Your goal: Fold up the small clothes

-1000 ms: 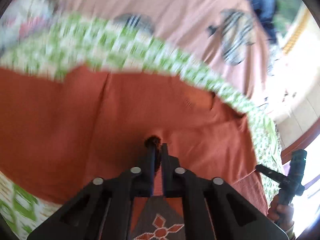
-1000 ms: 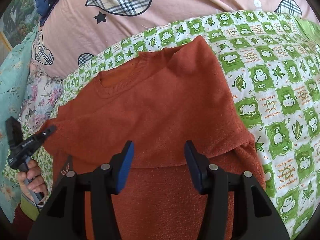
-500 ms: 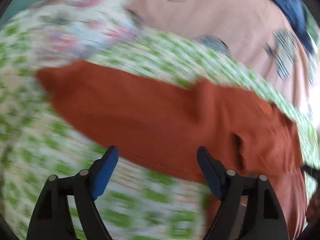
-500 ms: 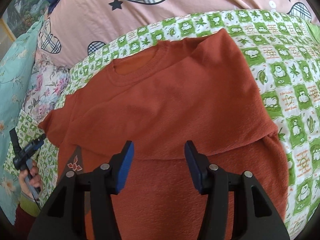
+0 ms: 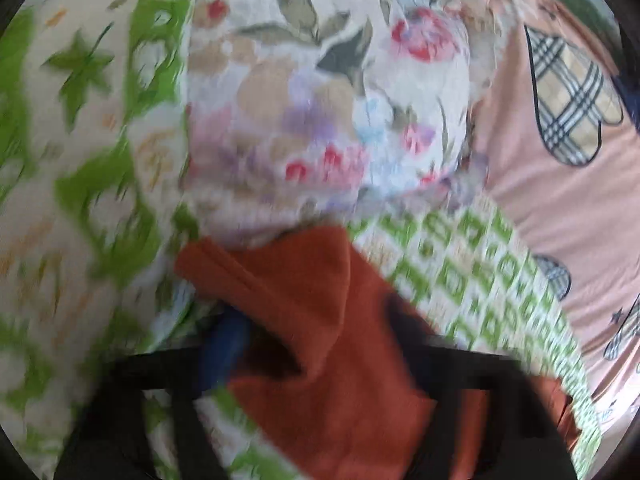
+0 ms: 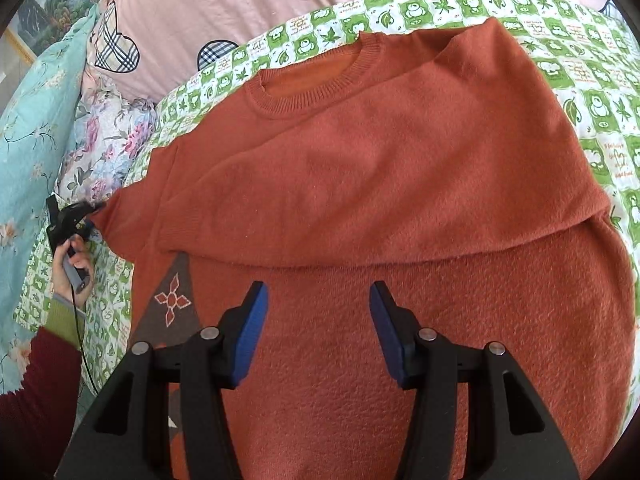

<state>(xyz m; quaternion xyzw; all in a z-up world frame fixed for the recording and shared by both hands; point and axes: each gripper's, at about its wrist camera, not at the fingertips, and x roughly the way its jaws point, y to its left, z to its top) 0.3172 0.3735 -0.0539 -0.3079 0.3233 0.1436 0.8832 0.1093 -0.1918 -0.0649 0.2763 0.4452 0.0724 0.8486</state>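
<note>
Your right hand-held gripper (image 6: 316, 328) is spread wide, its two blue-padded fingers (image 6: 250, 340) well apart with nothing between them, pointing forward and angled downward. Your left hand-held gripper (image 6: 76, 214) sits far off to the left of the right one, at a similar height. Your left hand (image 6: 74, 270) wraps its handle from below, the wrist in a green cuff and a dark red sleeve. In its own blurred view the left fingers (image 5: 224, 344) stand apart, though their exact spread is unclear.
</note>
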